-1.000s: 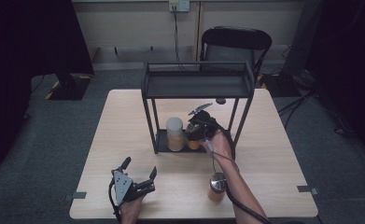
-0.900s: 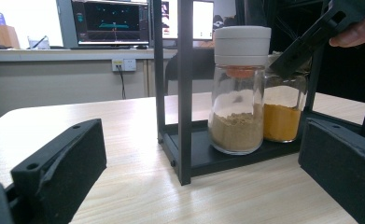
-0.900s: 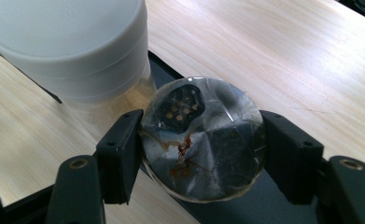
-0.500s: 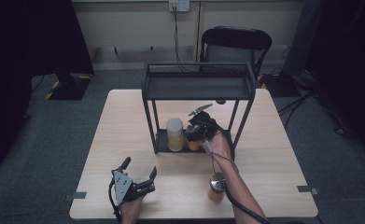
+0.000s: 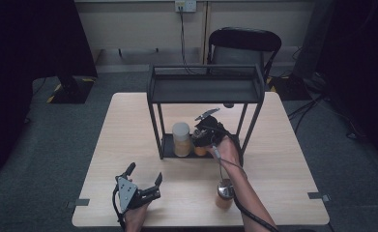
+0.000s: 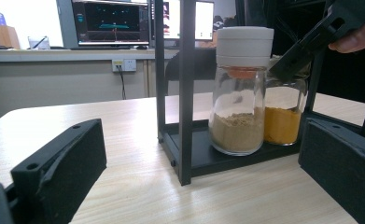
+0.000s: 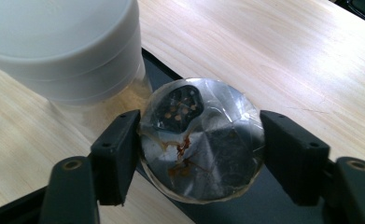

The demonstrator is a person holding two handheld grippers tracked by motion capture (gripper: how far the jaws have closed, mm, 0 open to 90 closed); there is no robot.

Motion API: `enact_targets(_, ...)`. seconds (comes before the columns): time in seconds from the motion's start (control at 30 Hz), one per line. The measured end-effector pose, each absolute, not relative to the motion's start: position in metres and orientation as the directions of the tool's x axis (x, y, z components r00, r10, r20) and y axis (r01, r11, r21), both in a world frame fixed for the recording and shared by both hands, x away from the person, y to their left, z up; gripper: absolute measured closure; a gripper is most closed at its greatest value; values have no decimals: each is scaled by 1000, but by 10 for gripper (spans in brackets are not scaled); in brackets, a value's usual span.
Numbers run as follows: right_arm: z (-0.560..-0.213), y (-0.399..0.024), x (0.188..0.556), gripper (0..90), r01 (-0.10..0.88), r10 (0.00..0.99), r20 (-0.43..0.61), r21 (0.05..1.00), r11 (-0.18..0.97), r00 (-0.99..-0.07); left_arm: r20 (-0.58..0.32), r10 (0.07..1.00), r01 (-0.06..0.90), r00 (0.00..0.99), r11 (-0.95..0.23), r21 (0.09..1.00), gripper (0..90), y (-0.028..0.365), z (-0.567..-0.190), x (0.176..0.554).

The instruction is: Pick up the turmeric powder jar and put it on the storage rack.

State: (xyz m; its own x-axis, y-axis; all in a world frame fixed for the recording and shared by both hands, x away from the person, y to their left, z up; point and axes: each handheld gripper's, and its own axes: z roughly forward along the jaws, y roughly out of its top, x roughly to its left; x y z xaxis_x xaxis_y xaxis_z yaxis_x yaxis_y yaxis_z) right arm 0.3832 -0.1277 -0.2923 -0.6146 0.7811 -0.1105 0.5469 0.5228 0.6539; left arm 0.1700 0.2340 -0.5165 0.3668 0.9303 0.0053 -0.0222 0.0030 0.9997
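The right gripper (image 5: 202, 140) reaches under the top of a black rack (image 5: 206, 87) that stands in the middle of a light wooden table (image 5: 128, 125). It hangs over a small jar with a shiny metal lid (image 7: 202, 140) that stands on the bottom shelf of the rack. This jar has orange-yellow powder inside (you can see it well in the left gripper view). In the right gripper view the two black jaws stand on both sides of the shiny lid. The left jaw looks like it just touches the rim, and the right jaw sits a tiny bit away from it. The jaws have just been opening a little, with the lid between them, so they are loose around the jar and do not squeeze it. Right beside this jar, on the same shelf, stands a taller jar with a white lid (image 5: 181, 131) and brown powder in it; the two jars look very close together. The left gripper (image 5: 143, 186) rests near the front edge of the table, well apart from the rack, with its jaws wide and nothing between them. Another small jar with a metal lid (image 5: 224, 192) stands near the front of the table, by the person's right arm.
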Motion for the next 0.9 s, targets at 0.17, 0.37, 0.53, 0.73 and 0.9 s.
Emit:
enact_targets(0.17, -292, -130, 382, 264, 546, 785, -108, 660, 516, -611, 5, 930, -22, 368, 4, 1000, 3, 234, -517, 170)
enact_targets(0.37, -291, -133, 381, 199, 545, 791, -104, 670, 504, -603, 5, 930, -22, 367, 3, 1000, 3, 234, -516, 170)
enact_targets(0.53, -292, -135, 377, 76, 526, 789, -112, 687, 501, -604, 6, 930, -21, 367, 2, 1000, 2, 234, -516, 170)
enact_targets(0.73, -294, -138, 371, 25, 485, 773, -132, 710, 510, -620, 6, 930, -22, 367, 3, 1000, 2, 234, -516, 170)
enact_targets(0.9, -294, -143, 371, 25, 486, 778, -101, 729, 482, -620, 6, 930, -23, 367, 3, 1000, 2, 234, -517, 170)
